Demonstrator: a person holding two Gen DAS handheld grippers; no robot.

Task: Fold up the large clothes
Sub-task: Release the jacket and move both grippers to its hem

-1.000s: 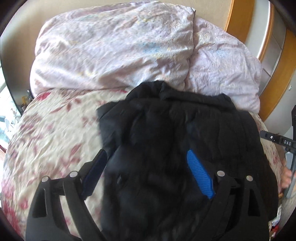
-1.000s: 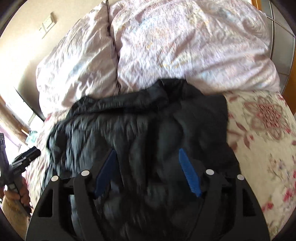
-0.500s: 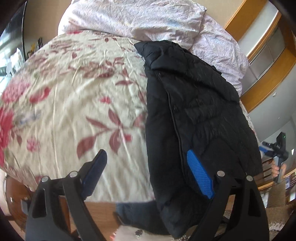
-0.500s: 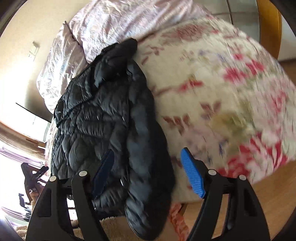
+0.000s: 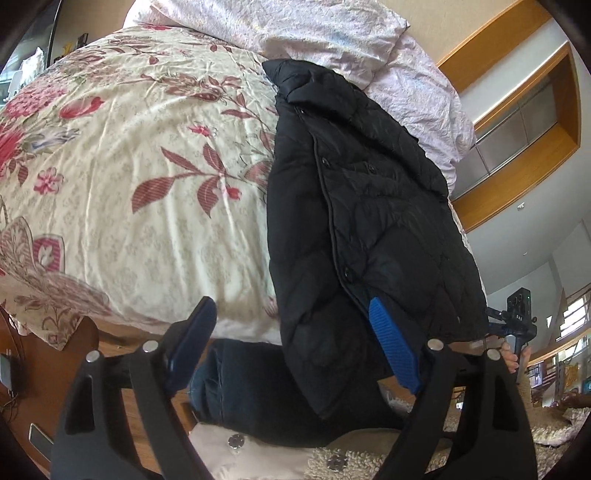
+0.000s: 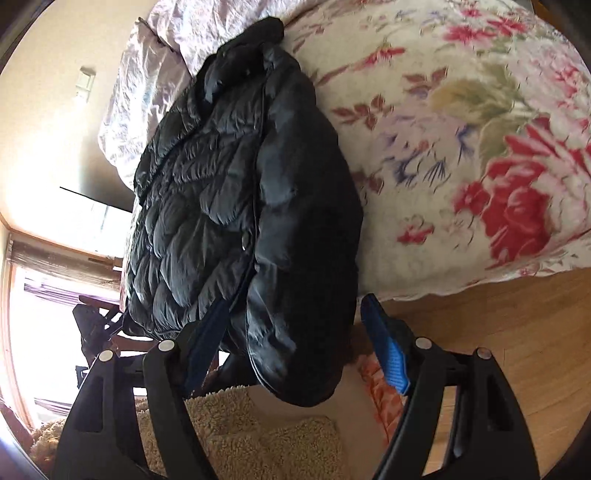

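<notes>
A black quilted puffer jacket lies lengthwise on the floral bedspread, collar toward the pillows, hem hanging over the bed's near edge. It also shows in the right wrist view. My left gripper is open and empty, held back from the bed near the hanging hem. My right gripper is open and empty, its jaws on either side of the hanging lower corner without closing on it. The right gripper also shows at the far right of the left wrist view.
Pale crumpled pillows lie at the head of the bed. A wooden floor and a beige shaggy rug lie below the bed edge. The person's dark trouser legs stand by the bed. A wooden shelf frame stands at the right.
Both grippers have pulled back and apart from over the jacket to beyond the bed's near edge. The jacket now lies folded narrower, with its hem over the edge.
</notes>
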